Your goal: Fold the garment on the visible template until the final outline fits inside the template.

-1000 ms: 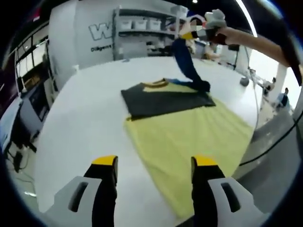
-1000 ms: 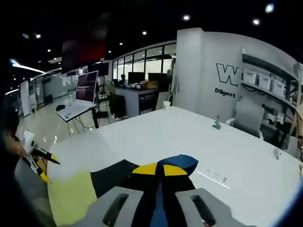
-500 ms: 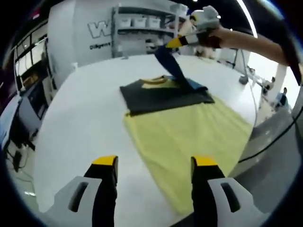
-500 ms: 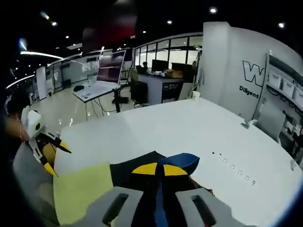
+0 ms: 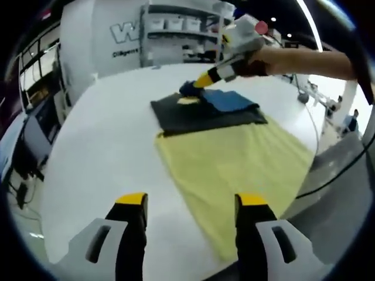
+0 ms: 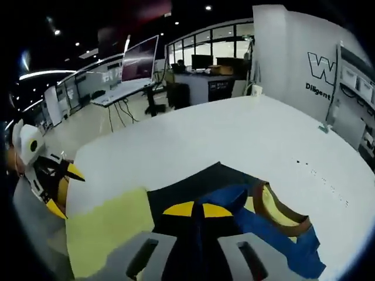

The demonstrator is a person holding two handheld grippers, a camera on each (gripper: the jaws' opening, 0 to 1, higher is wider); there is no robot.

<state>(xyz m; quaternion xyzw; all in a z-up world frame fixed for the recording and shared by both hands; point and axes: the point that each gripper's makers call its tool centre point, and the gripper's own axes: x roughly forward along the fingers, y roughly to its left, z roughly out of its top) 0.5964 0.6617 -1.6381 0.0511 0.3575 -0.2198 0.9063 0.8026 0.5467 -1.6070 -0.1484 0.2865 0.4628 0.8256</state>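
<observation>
A: The right gripper, with its yellow-tipped black jaws, is pinched together on a blue fold of the dark navy-and-blue fabric garment.

B: And the left gripper?

A: Its jaws stand apart with nothing between them, low over the white round table, well short of the garment.

B: What does the right gripper view add?

A: A brown-edged yellow collar opening just right of the jaws. The left gripper view shows the whole pale yellow rectangular template sheet instead, with the garment lying across its far end and the right gripper touching down there.
</observation>
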